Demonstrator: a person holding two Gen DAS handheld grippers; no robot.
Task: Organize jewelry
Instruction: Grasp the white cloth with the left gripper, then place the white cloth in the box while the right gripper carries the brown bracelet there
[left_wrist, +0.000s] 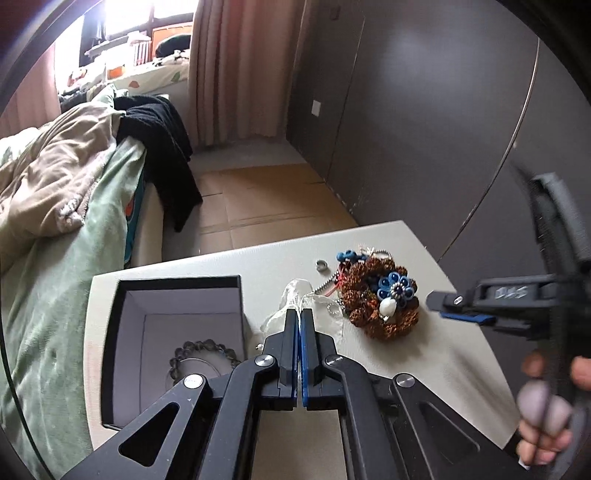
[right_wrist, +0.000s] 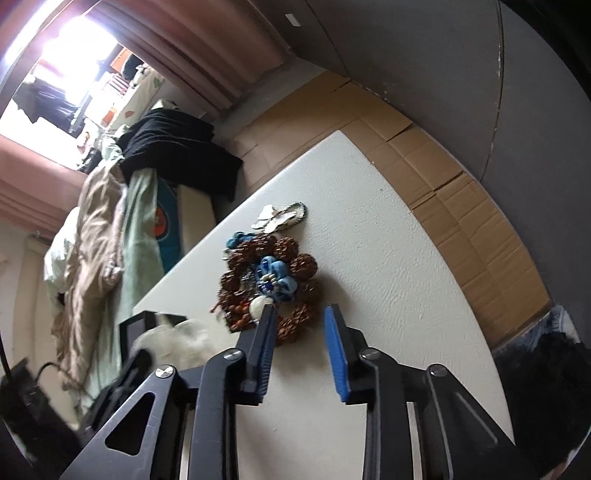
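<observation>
Our left gripper (left_wrist: 299, 314), fingers shut, pinches the sheer pouch (left_wrist: 295, 295); the right gripper (right_wrist: 300, 314), fingers part-open and empty, next straddles the brown bead bracelet (right_wrist: 295, 325).

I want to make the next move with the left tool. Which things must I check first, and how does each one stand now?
1. The left tool is shut on the pouch: ok, the sheer cloth is pinched at its tip.
2. The box is open: ok.
3. There is room in the box: ok, one bracelet lies inside with bare floor beside it.
4. The right tool holds nothing: ok, its jaws stand apart over the brown beads.
5. The pouch is free of the jewelry pile: cannot tell, a thin chain lies right beside the cloth.
</observation>
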